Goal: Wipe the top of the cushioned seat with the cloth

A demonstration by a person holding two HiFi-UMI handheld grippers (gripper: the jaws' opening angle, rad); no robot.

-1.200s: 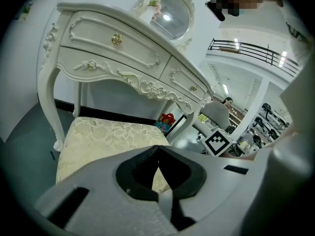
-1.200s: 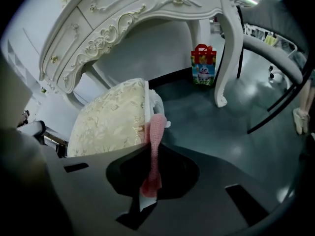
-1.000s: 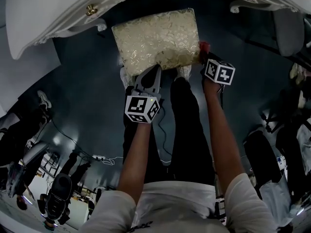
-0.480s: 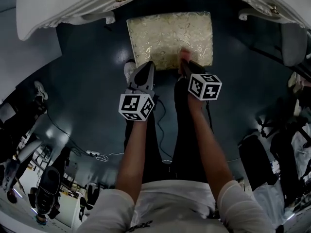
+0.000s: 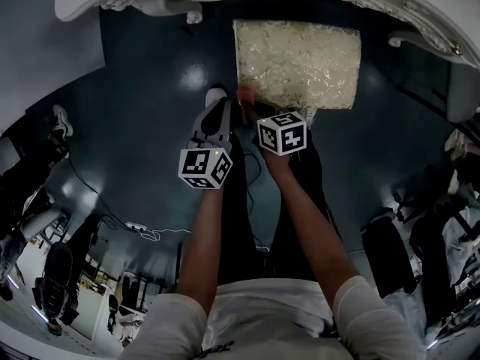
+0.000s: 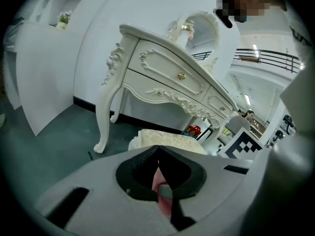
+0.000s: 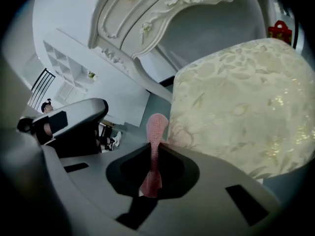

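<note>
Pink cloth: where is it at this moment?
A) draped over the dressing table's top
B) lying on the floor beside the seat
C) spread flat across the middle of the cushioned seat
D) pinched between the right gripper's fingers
D: the right gripper view shows the right gripper with its fingers closed on the pink cloth, whose free end sticks up beside the edge of the cushioned seat.

- Two grippers: the left gripper (image 6: 158, 150) and the right gripper (image 7: 151, 149).
- One pink cloth (image 7: 157, 130).
- One cushioned seat (image 5: 298, 62).
- One white dressing table (image 6: 167, 69).
- One oval mirror (image 6: 199, 31).
- One red gift bag (image 6: 195, 130).
</note>
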